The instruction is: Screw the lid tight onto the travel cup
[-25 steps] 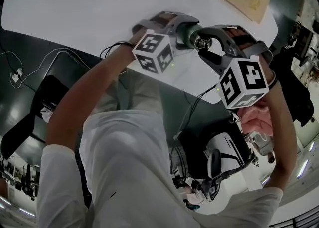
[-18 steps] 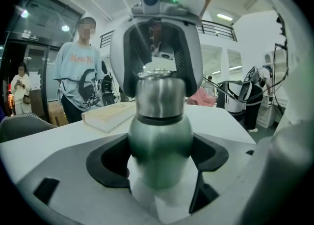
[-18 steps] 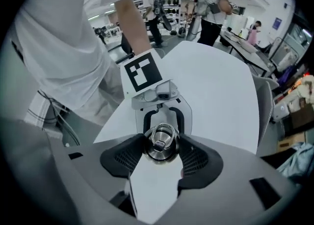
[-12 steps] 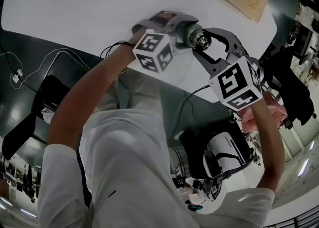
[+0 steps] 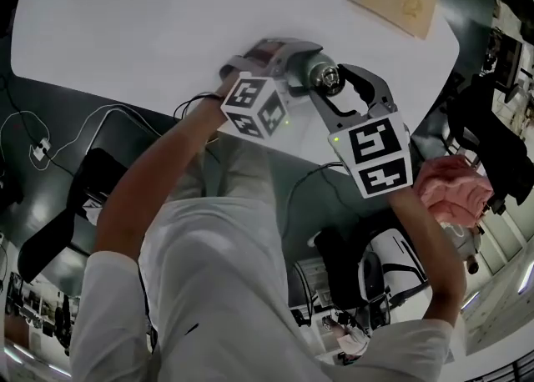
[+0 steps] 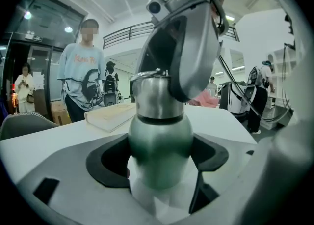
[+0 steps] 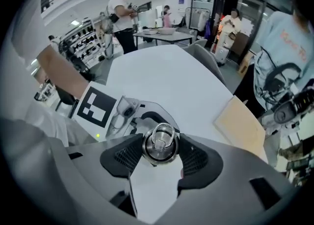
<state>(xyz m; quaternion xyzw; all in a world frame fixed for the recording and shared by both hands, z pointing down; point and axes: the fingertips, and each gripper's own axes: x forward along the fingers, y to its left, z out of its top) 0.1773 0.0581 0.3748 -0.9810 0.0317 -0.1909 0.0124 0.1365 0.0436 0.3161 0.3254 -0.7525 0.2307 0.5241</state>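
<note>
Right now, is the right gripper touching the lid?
Touching. The right gripper view shows pads of the right gripper pressed on both sides of the lid.

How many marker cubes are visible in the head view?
2. One cube sits on the left gripper, the other on the right gripper; none seems hidden.

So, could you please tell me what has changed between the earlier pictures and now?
The right gripper has rolled about the lid it clamps: its marker cube swung from the right round toward the person, so the lid was probably turned. Nothing was let go. The left gripper kept still, shut on the travel cup, at the edge of the white table.
</note>
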